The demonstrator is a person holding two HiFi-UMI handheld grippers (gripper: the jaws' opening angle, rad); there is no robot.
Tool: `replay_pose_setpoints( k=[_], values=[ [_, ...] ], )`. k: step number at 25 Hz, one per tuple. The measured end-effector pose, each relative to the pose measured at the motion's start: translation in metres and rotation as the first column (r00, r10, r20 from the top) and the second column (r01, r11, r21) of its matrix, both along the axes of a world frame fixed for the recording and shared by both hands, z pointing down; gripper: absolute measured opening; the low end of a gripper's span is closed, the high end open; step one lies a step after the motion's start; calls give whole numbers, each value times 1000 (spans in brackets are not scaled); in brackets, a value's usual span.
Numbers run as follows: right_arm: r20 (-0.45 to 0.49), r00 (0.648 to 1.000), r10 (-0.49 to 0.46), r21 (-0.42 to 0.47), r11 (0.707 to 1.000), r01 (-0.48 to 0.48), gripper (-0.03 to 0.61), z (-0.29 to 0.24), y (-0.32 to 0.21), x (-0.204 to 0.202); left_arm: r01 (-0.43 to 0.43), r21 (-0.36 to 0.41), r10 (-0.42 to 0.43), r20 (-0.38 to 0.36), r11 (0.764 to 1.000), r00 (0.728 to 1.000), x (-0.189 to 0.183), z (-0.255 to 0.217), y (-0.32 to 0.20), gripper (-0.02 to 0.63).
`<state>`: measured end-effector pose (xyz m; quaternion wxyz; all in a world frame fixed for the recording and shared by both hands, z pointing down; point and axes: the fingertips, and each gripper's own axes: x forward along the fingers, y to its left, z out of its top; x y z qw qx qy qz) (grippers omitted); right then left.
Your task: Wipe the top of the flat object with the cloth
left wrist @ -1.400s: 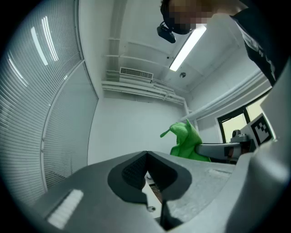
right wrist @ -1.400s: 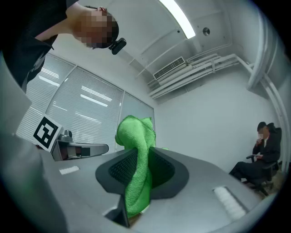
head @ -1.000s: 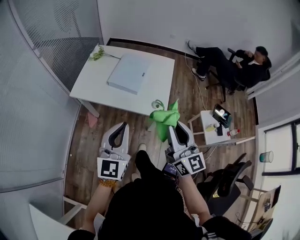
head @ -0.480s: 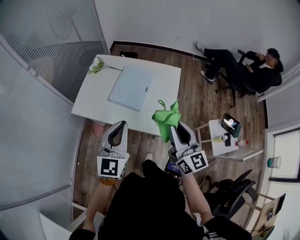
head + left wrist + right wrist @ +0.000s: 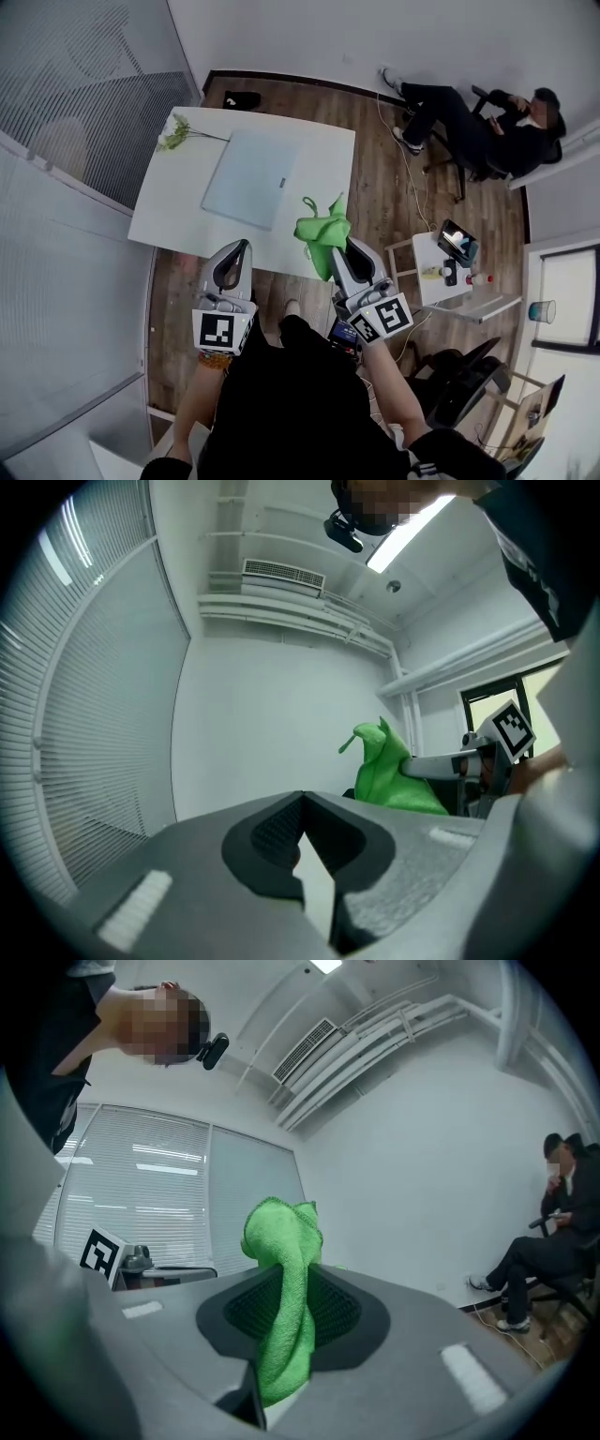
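A flat pale-blue slab lies on the white table. My right gripper is shut on a bright green cloth, which bunches up past its tips over the table's near edge, right of the slab. In the right gripper view the cloth is pinched between the jaws of the right gripper. My left gripper hovers at the table's near edge with its jaws together and nothing in them. In the left gripper view the left gripper shows shut, with the cloth off to its right.
A sprig of flowers lies at the table's far left corner. A seated person is at the back right. A small side table with bottles stands right of me, an office chair behind it. Blinds line the left.
The table has come closer and now lies right under both grippers' tips. The right gripper still holds the green cloth; the left one stays shut.
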<state>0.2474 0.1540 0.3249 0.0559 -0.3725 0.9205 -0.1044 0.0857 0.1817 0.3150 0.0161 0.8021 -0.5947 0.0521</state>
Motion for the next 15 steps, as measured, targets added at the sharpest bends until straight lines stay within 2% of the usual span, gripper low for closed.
replay_pose_setpoints(
  k=[6,8,10,15],
  values=[
    [-39,997,72,-19,997,-73,98,12,-29,-10,-71,5,71,-19,997,997,-22,11,-37,0],
    [-66,992,106,-30,994,-109,100,15,-45,-19,-121,42,122,-29,992,992,-34,8,-53,0],
    [-94,987,130,-39,990,-134,100,19,-63,-31,-176,67,177,-1,982,984,-48,7,-67,2],
    [-154,970,187,-74,977,-200,100,35,-108,-52,-275,-4,275,45,961,960,-87,44,-96,2]
  ],
)
